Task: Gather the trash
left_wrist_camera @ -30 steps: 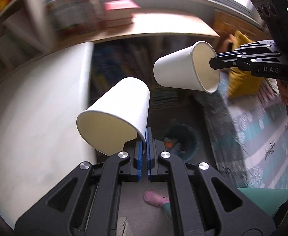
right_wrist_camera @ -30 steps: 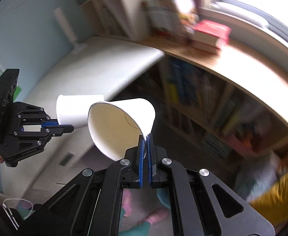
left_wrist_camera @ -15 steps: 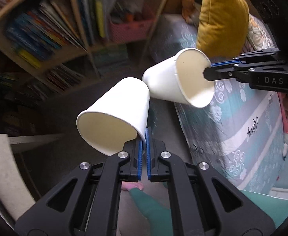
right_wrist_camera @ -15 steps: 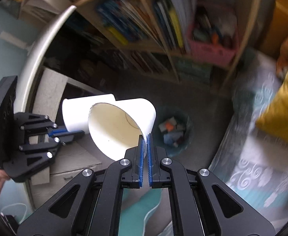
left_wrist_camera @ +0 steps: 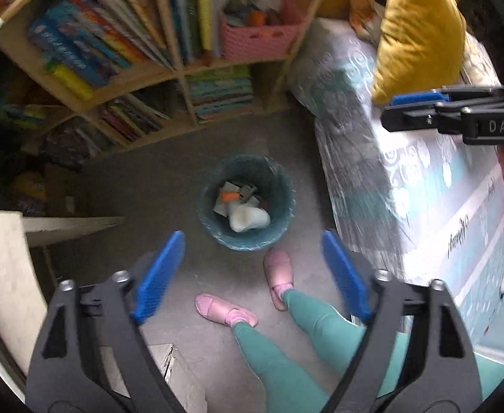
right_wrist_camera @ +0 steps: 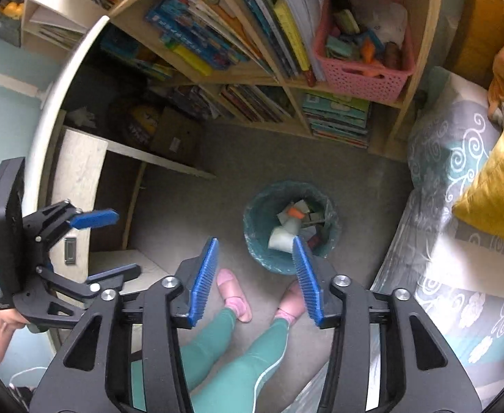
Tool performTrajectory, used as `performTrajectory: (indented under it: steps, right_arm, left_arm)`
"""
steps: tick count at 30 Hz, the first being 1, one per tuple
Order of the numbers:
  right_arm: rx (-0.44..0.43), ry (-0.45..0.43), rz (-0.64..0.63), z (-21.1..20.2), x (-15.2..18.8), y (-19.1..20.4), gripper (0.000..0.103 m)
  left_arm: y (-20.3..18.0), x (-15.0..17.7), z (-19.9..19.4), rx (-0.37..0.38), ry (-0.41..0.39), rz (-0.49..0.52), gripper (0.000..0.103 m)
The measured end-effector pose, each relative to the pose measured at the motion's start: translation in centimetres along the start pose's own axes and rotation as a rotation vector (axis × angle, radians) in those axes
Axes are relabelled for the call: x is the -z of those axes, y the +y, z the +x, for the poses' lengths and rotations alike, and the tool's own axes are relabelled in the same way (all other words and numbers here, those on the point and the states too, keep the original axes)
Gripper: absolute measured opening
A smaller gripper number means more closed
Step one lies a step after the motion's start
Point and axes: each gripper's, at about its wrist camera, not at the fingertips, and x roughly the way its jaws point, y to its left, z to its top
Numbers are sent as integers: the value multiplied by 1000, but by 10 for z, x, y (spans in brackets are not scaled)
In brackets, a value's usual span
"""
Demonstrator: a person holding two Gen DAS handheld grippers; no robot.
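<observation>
Both cups just released: left tongs (left_wrist_camera: 252,272) and right tongs (right_wrist_camera: 257,278) now spread and empty, white paper cups (left_wrist_camera: 248,218) in the bin (left_wrist_camera: 279,227) on the floor, so this drop is done.

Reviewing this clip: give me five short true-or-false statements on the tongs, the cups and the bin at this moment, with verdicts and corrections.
1. The left tongs are open and hold nothing. True.
2. The right tongs are shut on a paper cup. False: they are open and empty.
3. A white paper cup lies inside the teal trash bin. True.
4. The trash bin stands on the bed. False: it stands on the grey floor, beside the bed and in front of the bookshelf.
5. The person's pink slippers are on the floor close to the bin. True.
</observation>
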Motion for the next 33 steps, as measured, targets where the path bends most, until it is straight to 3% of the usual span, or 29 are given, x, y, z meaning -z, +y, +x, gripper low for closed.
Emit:
performTrajectory:
  steps: [5, 11, 19, 25, 33]
  right_arm:
    - [-42, -24, -91, -12, -16, 41, 55]
    - [-128, -60, -310, -26, -40, 138, 62]
    - [-236, -78, -652, -28, -59, 297, 62]
    - [-317, -45, -875, -10, -48, 416, 62]
    - [-394, 25, -1069, 27, -19, 534, 67]
  left_arm:
    - [27, 13, -50, -72, -102, -104, 96]
    - [78, 48, -122, -183, -237, -307, 96]
    - [157, 145, -213, -360, -401, -681, 96]
    - [204, 232, -258, -482, -460, -913, 96]
    - [247, 339, -297, -606, -477, -1162, 96]
